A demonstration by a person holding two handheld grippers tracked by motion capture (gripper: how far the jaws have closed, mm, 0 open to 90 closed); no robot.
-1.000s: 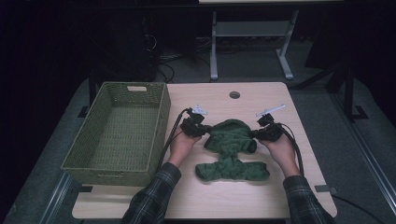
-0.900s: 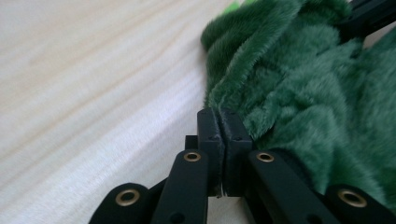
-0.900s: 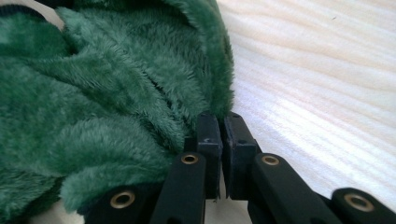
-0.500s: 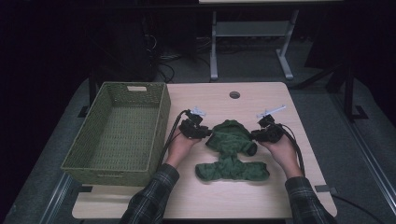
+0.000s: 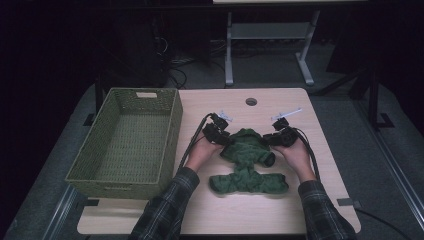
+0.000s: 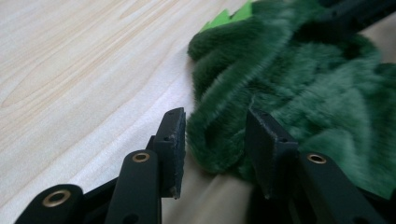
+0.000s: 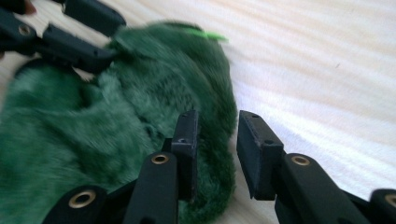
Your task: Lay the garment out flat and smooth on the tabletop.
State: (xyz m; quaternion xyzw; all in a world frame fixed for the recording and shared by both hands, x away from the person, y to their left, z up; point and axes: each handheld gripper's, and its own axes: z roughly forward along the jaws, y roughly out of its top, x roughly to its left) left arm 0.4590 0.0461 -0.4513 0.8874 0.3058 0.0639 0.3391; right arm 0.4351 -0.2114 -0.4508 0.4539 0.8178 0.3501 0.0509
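Near edge of the wooden table: both plaid sleeves come in from the bottom, a hand on each gripper. Green fuzzy garment lies mid-table, lower part spread flat closest to the person, upper part folded into a bunched heap between the two grippers. Left gripper sits at the heap's left edge, low over the table; its jaws have just been opening and now stand apart. In the left gripper view a fold of the garment lies in the gap between the pads, loose, with bare table visible under it, so no clamp. Right gripper is at the heap's right edge, facing the left one across the fabric; jaws have also just been opening and stand apart. In the right gripper view the garment's rim runs against the inner pad and partly into the gap, the other pad sits over bare wood, nothing pinched. A bright green tag pokes out at the far top of the heap, and the left gripper's jaws show beyond it. Left of the garment, well apart from it, a green woven basket stands along the table's left side. Further back, a round cable hole in the tabletop, then a grey metal stand on the dark floor behind
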